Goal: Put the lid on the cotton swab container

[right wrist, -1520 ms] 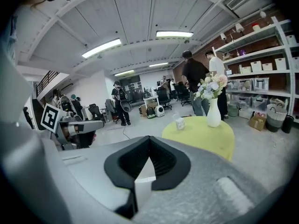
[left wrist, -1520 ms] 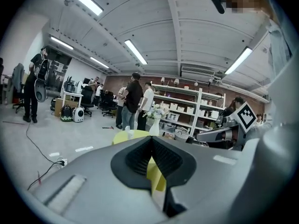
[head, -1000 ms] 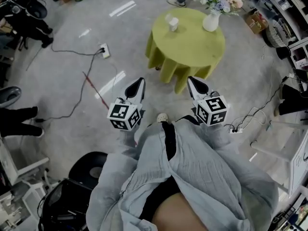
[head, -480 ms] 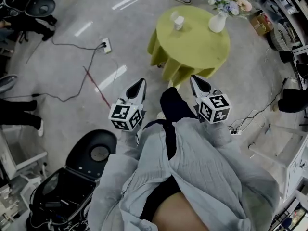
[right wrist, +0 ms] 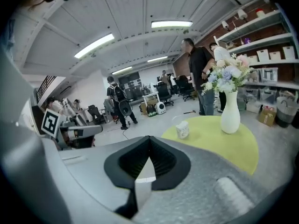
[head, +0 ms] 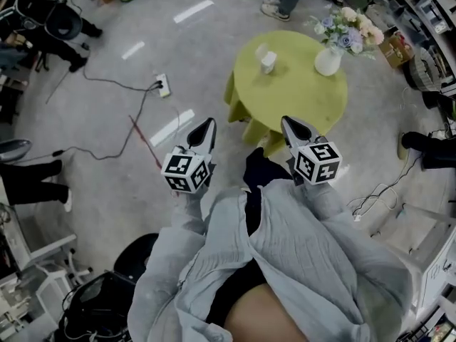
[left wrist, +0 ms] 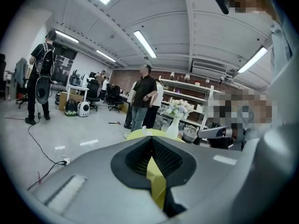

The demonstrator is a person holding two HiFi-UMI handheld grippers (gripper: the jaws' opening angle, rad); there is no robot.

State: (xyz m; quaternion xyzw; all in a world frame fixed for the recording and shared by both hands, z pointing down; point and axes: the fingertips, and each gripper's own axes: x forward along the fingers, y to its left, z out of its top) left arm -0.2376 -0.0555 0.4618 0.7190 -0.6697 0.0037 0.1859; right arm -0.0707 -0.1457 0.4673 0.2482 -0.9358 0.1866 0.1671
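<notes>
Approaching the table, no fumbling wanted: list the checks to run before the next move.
1. Left gripper empty, jaws together: ok.
2. Right gripper empty, jaws together: ok.
3. Cotton swab container upright on the yellow table: ok.
4. Container within reach: not ok, both grippers are short of the table.
5. Lid located: cannot tell, too small to pick out.
6. Vase stands apart from the container: ok.

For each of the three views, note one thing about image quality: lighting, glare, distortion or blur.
Head view: dim, muted light; a pale glare streak on the floor; the room bends near the edges. Left gripper view: heavy fisheye with black corners, bright ceiling strip lights, mosaic patches at right. Right gripper view: same fisheye; the vase and green table look sharp.
</notes>
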